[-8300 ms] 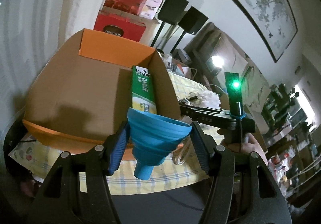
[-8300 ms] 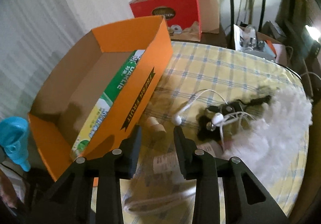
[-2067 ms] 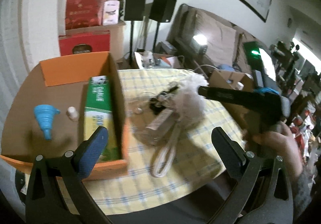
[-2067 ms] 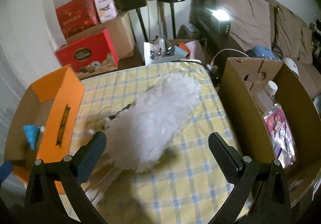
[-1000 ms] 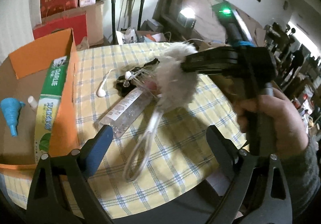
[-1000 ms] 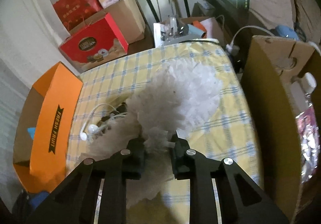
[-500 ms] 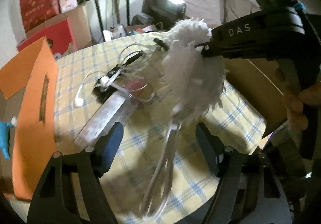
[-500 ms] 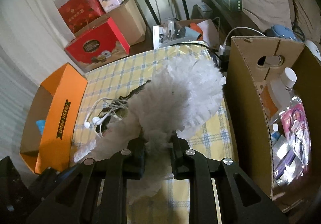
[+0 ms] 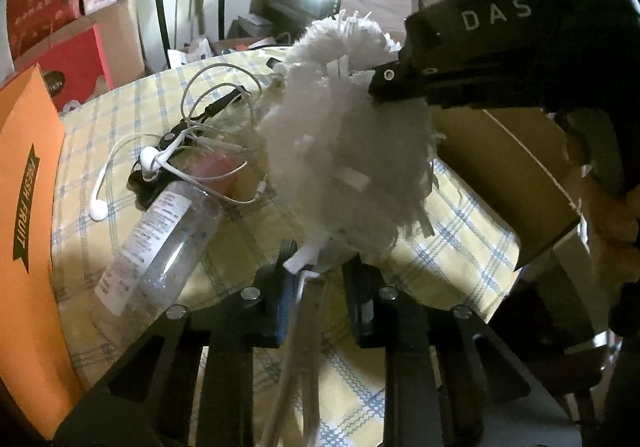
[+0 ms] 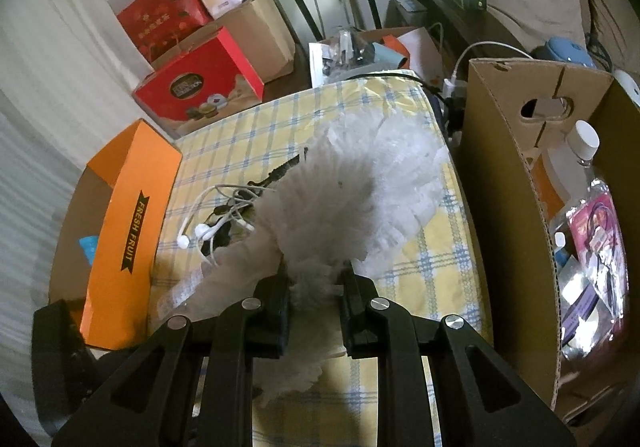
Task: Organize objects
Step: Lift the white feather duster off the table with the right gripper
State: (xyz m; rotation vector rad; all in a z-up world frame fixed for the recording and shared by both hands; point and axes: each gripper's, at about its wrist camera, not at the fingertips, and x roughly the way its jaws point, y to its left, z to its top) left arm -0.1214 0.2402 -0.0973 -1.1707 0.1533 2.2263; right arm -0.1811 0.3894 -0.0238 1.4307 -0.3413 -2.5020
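Note:
A white fluffy duster hangs above the yellow checked tablecloth. My right gripper is shut on the duster, with fluff bulging out around its fingers. Its black body reaches in from the upper right in the left wrist view. My left gripper is closing its jaws on the duster's pale loop handle at the bottom of the fluff. The handle runs down between the pads. An orange box stands at the left, with a blue funnel inside.
A clear bottle and tangled white earphones lie on the cloth beside the orange box. A tall brown carton holding bottles and packets stands off the table's right edge. Red gift boxes and speakers are behind.
My left gripper came forward and down under the duster, and its wide jaws closed in around the handle. The right gripper kept its grip and lifted the duster slightly.

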